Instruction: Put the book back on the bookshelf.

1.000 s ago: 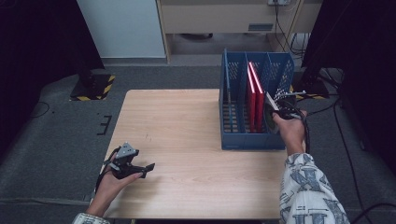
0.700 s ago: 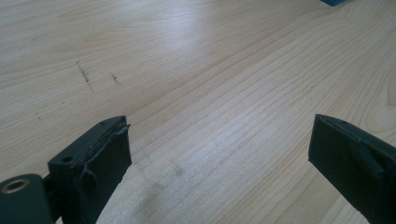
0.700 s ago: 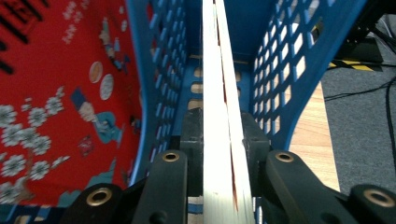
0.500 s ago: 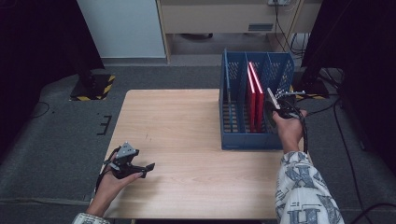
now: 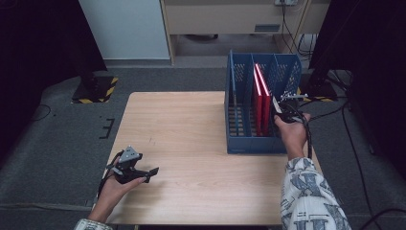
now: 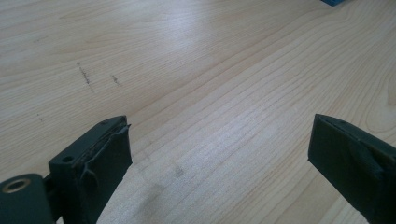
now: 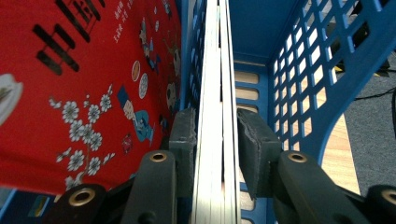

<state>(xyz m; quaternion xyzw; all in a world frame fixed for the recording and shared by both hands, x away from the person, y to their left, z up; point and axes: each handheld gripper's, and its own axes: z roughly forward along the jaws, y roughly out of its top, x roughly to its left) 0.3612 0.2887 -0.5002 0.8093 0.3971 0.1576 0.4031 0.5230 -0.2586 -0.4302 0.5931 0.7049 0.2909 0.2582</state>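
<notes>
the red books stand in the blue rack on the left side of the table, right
Not quite: the red books do stand in the blue rack, but the rack sits on the right side of the table, as the high view shows.

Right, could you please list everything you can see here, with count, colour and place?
table: one, light wood, centre
file rack: one, blue, on the table's right side
books: two show, red, upright in the rack's middle compartment
striped base: one, black and yellow, on the floor, far left
cables: several, black, on the floor to the right
left gripper: one, black, low over the table's near left part, jaws wide apart
right gripper: one, black, at the rack, jaws just been opening with a book's pale edge between them
hands: two, left hand and right hand, each on its gripper
</notes>
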